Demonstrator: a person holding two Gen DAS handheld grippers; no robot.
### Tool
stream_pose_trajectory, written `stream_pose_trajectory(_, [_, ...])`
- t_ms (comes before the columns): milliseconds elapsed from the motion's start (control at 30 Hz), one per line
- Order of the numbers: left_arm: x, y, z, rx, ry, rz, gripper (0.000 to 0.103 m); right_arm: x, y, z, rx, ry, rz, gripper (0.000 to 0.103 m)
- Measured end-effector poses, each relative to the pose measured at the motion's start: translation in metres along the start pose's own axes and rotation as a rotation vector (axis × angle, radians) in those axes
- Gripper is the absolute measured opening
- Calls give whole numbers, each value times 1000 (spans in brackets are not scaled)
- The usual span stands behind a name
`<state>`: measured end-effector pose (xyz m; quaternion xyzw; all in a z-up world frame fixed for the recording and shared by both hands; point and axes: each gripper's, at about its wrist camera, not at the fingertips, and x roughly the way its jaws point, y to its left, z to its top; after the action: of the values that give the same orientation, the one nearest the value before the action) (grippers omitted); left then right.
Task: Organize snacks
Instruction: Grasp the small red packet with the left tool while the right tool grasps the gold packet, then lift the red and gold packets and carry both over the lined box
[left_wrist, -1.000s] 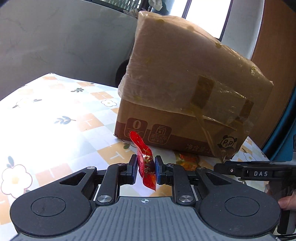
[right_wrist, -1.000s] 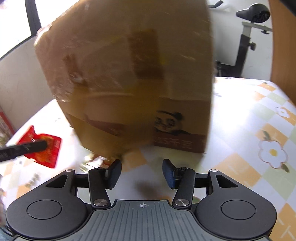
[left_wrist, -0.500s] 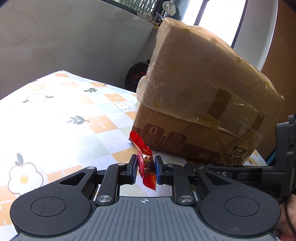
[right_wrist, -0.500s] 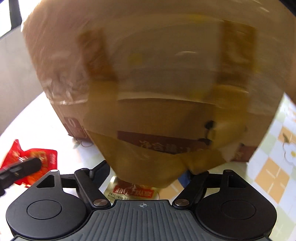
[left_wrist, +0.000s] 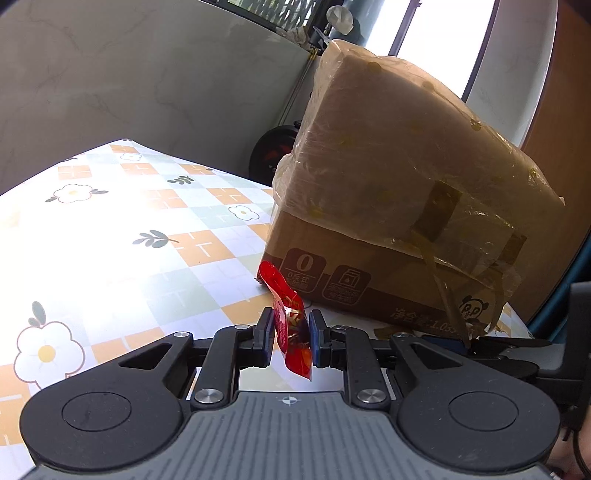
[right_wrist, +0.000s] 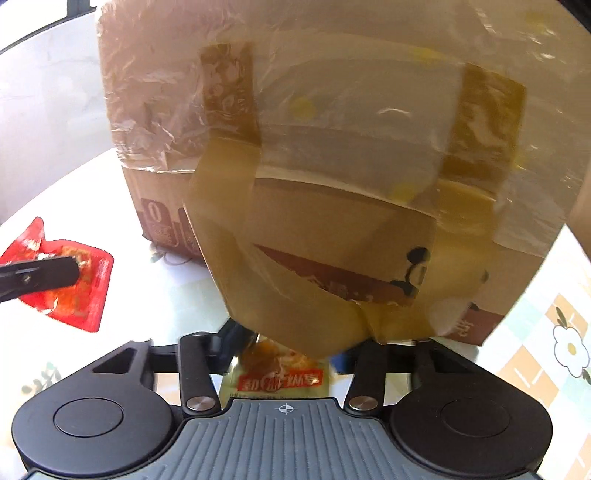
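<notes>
My left gripper (left_wrist: 291, 332) is shut on a red snack packet (left_wrist: 284, 299), held upright just above the floral table (left_wrist: 110, 240). The right wrist view shows that same red packet (right_wrist: 85, 295) at the left with a left finger (right_wrist: 37, 273) across it. My right gripper (right_wrist: 286, 350) is closing around a yellow snack packet (right_wrist: 280, 380) that lies flat at the foot of a plastic-wrapped cardboard box (right_wrist: 332, 147). Its pads stand at the packet's two edges. A loose flap of brown tape (right_wrist: 295, 295) hides the fingertips, and the packet does not look squeezed.
The cardboard box (left_wrist: 388, 184) stands on the table's right side and fills most of the right wrist view. A grey wall (left_wrist: 129, 74) and a window lie behind it. A wooden panel (left_wrist: 561, 110) rises at the far right.
The right gripper has moved in close to the box's lower corner, and the yellow packet now lies between its fingers. Its jaws opened wide, then narrowed. The left gripper kept its grip on the red packet.
</notes>
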<state>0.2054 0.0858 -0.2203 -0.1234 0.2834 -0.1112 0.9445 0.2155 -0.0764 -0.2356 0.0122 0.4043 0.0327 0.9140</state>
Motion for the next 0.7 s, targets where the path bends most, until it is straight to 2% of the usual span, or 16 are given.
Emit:
stream_pose_trajectory(167, [0, -5, 0, -2, 8, -1, 20, -20, -16, -13, 27, -2, 50, 36])
stream_pose_trajectory(300, [0, -11, 0, 4, 13, -9, 20, -29, -24, -21, 23, 5, 82, 35])
stream_pose_trajectory(400, [0, -16, 0, 14, 16, -15, 20, -35, -26, -26, 14, 2, 92, 34])
stream_pose_trajectory(567, [-1, -19, 1, 29, 15, -22, 20, -47, -25, -32, -30, -17, 104, 27])
stream_pose_trajectory(700, [-1, -19, 0, 35, 22, -28, 20, -44, -22, -33, -50, -19, 105, 27])
